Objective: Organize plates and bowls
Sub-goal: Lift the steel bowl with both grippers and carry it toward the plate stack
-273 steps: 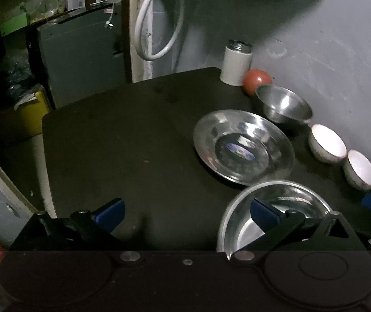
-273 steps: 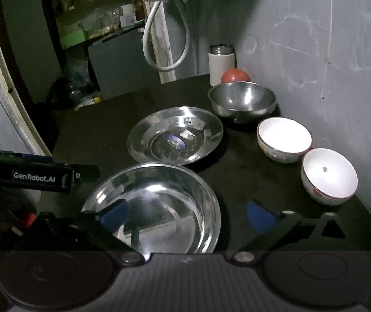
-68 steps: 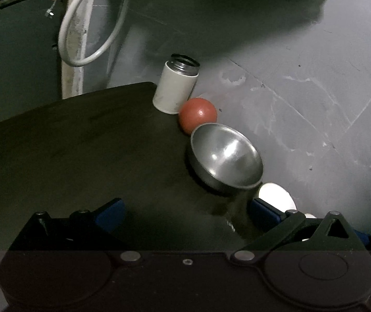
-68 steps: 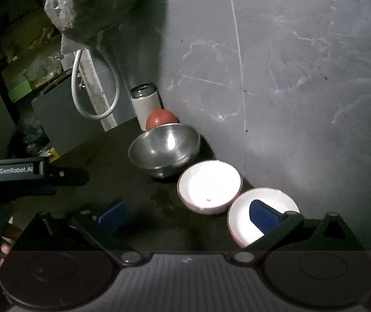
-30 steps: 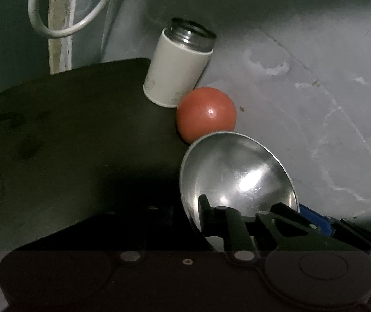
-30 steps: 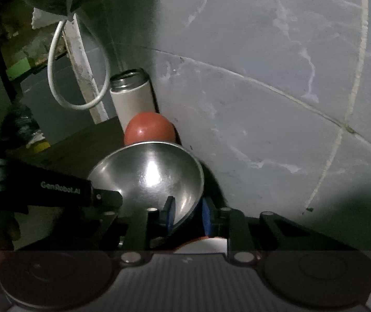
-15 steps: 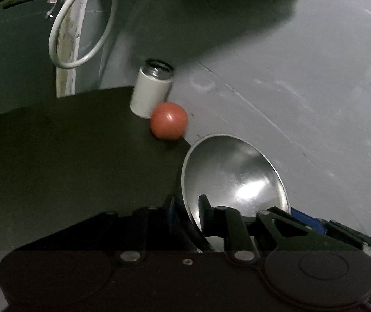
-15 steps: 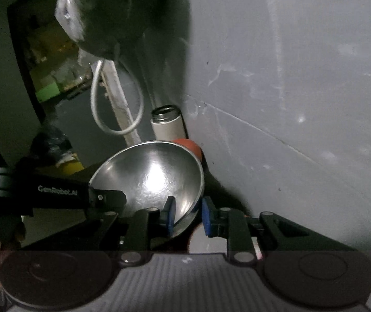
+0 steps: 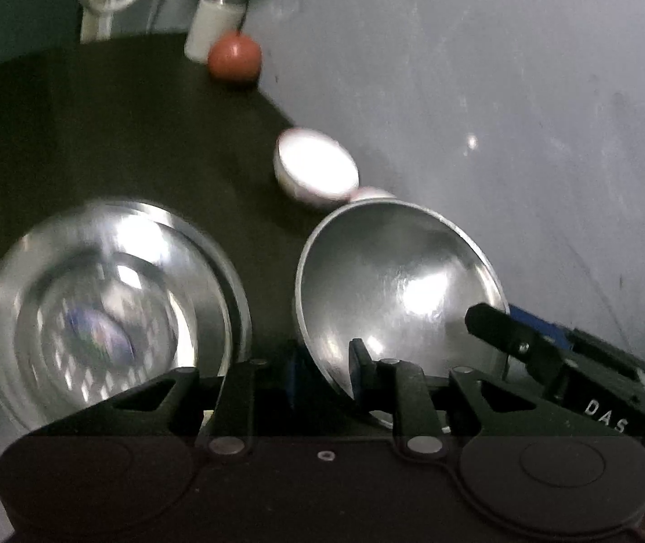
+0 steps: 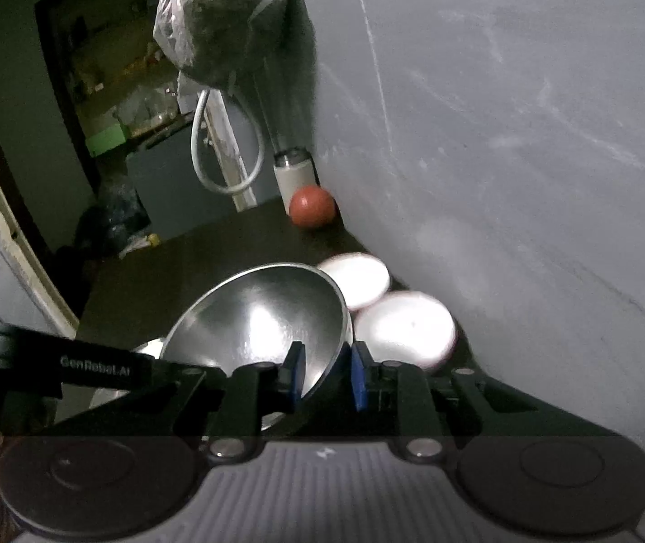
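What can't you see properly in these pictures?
- Steel plates, left wrist view: motion-blurred; the picture at their centre is unreadable, and the left tool covers their near edge.
- Second white bowl, left wrist view: mostly hidden behind the steel bowl.
- Plates, right wrist view: only a sliver shows behind the bowl and the tools.
- Shelf clutter, right wrist view: too dark and small.

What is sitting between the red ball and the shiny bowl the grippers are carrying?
In the left wrist view a white bowl sits between the red ball and the held steel bowl, with bare dark table either side.
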`<state>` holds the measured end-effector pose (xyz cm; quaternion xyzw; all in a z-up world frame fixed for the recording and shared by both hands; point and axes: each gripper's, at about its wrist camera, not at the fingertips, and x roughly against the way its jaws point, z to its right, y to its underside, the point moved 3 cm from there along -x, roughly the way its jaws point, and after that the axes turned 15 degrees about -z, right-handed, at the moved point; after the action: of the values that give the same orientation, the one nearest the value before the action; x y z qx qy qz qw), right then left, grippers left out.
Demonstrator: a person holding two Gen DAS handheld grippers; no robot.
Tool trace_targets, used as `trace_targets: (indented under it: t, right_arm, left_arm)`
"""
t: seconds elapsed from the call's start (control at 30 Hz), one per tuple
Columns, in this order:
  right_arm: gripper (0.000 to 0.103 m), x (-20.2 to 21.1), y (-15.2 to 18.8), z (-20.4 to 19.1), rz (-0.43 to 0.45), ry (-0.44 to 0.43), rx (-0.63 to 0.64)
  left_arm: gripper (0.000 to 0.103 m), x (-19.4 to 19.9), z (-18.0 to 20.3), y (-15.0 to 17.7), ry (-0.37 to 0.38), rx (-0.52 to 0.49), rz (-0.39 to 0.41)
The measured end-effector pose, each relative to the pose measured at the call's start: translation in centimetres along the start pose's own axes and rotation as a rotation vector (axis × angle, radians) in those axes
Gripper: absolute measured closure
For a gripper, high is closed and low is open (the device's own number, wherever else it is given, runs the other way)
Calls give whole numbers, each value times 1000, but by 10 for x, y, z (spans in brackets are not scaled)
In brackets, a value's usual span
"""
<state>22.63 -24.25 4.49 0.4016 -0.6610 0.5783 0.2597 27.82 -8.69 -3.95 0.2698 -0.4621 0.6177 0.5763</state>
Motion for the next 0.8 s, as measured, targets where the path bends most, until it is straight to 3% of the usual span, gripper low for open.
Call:
trace_targets:
  t: [0.37,0.8]
  right_arm:
    - [77,-1,53,12,-115,-45,-22]
    - [77,-12,69,13,-194,-85,41]
  left_arm:
    - [79,-21,-3,39,-64,33,-119]
    - [79,-27,-4,48,-119,60,-148]
